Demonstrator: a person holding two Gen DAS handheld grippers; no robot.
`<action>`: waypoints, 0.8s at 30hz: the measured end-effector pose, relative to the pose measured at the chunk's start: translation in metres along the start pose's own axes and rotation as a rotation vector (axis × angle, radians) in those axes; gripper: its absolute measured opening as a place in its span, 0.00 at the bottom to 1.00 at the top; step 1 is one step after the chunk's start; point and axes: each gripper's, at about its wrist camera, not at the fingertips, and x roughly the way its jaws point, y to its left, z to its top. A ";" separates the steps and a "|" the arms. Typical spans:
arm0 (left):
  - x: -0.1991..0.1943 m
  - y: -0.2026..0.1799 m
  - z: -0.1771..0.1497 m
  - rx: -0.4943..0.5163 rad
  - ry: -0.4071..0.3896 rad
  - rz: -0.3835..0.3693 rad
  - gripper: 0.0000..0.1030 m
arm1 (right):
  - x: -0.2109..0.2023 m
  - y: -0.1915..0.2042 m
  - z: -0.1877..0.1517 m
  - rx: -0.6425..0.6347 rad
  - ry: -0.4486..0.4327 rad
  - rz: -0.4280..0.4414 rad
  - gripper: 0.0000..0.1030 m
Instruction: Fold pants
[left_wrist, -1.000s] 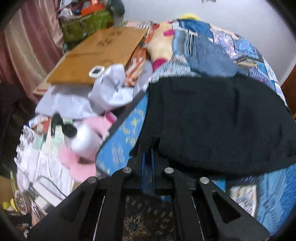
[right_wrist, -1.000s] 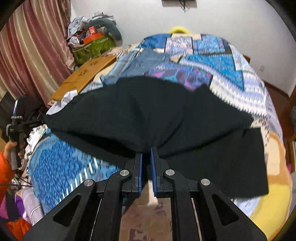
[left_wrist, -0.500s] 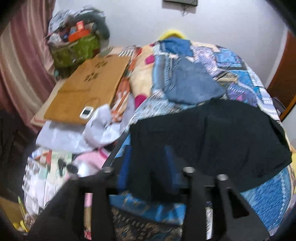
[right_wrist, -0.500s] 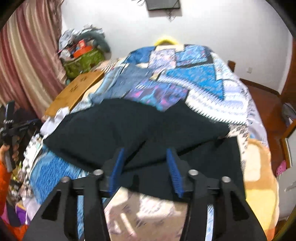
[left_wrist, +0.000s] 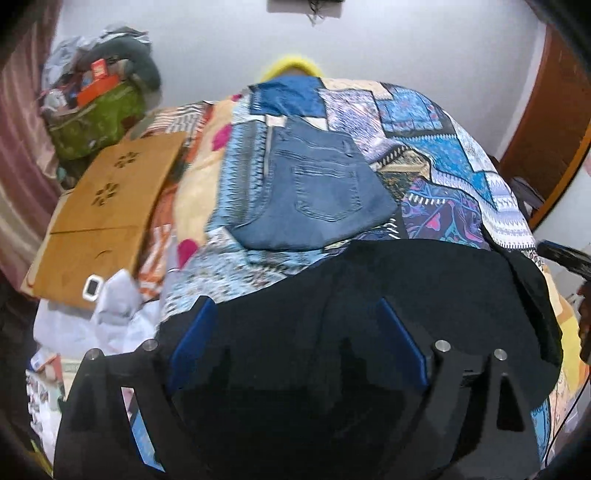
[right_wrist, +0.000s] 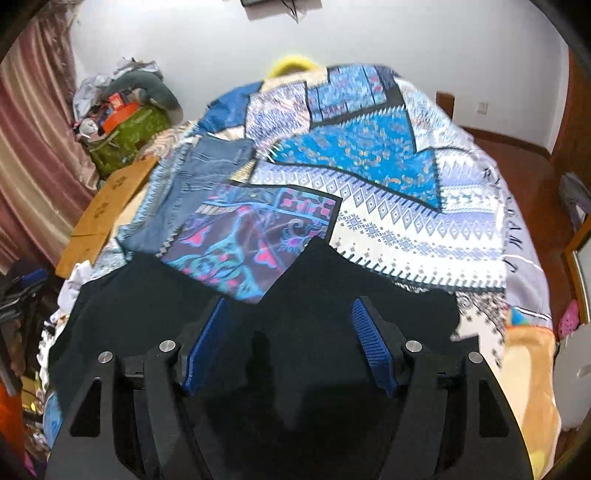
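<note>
Nearest me: both of my grippers hang over the near edge of the bed, each with black cloth under it.
Left gripper (left_wrist: 295, 339): I have its jaws spread wide, blue pads well apart, nothing between them; the black cloth lies below and beyond the tips.
Right gripper (right_wrist: 291, 339): jaws spread just as wide, gripping nothing; its blue ribbed pads (right_wrist: 371, 347) stand either side of a fold of black cloth.
Pants (right_wrist: 332, 295): black, lying on the bed at its near edge, doubled over. In my right view the far edge shows two rounded lobes with a notch between them where the bedspread shows through. In my left view (left_wrist: 424, 280) they spread from the left pad across to the right side of the bed, with a loose flap hanging at the far right.
Bedspread (right_wrist: 388, 206): blue, white and purple patchwork, covering the bed under the pants and beyond them.
Jeans (left_wrist: 314, 195): blue denim, folded, back pocket up, lying on the bedspread just beyond the black pants; I cannot tell whether the two touch.
Left of bed: white crumpled cloth (left_wrist: 110, 314), then a brown board (left_wrist: 107, 210) with cut-out patterns and a small white device (left_wrist: 92, 287) on its near corner.
Far corner: a green bag (left_wrist: 96, 122) heaped with clutter, beside a pink curtain (right_wrist: 33, 155).
Far end: a yellow thing (left_wrist: 291, 66) at the head of the bed, against a white wall (right_wrist: 369, 33).
</note>
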 end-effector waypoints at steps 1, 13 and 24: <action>0.006 -0.003 0.002 0.012 0.008 0.001 0.86 | 0.013 -0.003 0.005 0.005 0.019 0.002 0.65; 0.065 -0.036 0.003 0.115 0.110 0.002 0.86 | 0.107 -0.032 0.027 0.084 0.198 0.019 0.59; 0.058 -0.053 -0.005 0.166 0.140 0.009 0.86 | 0.080 -0.039 0.022 0.066 0.128 0.001 0.11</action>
